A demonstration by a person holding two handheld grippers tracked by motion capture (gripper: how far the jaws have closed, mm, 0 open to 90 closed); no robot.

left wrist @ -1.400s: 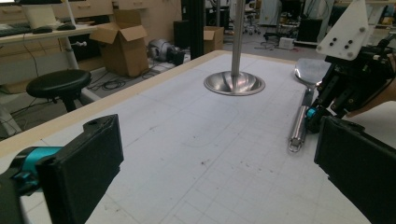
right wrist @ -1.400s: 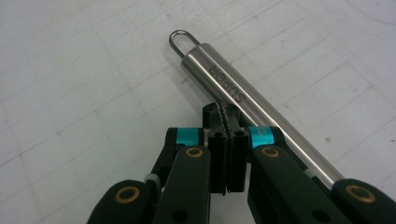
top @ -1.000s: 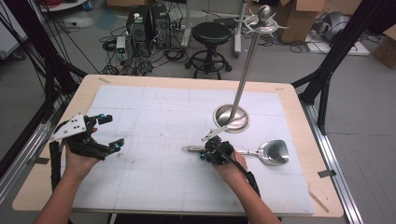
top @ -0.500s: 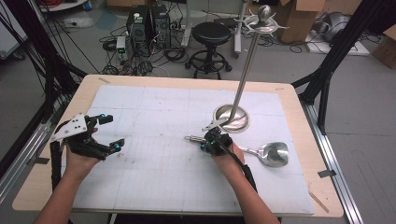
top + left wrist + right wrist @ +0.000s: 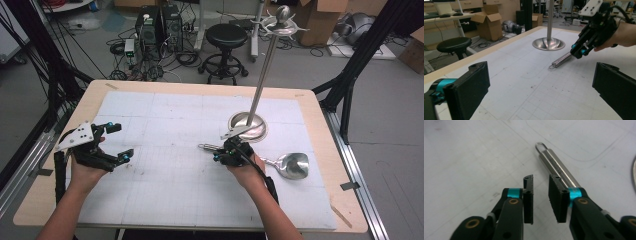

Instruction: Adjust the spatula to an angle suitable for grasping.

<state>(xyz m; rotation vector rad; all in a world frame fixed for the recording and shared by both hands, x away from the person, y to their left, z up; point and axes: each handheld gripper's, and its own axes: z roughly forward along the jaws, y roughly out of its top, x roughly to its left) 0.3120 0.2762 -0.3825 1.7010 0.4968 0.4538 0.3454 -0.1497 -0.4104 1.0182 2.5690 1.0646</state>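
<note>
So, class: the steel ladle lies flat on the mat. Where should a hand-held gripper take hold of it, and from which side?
Grip the ladle on its straight round handle, not the bowl, which is wide and curved. Come down from above with one jaw on either side of the handle, since it lies flat on the mat. The right hand-held gripper now sits beside the handle with a narrow gap, jaws just opening, nothing between them.

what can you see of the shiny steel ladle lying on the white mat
The shiny steel ladle lies flat on the white gridded mat, just in front of the round steel stand base. Its bowl lies to the right, open side up; the straight round handle points left and ends in a wire hanging loop. The right gripper hovers over the handle, jaws slightly apart, with nothing between them.
</note>
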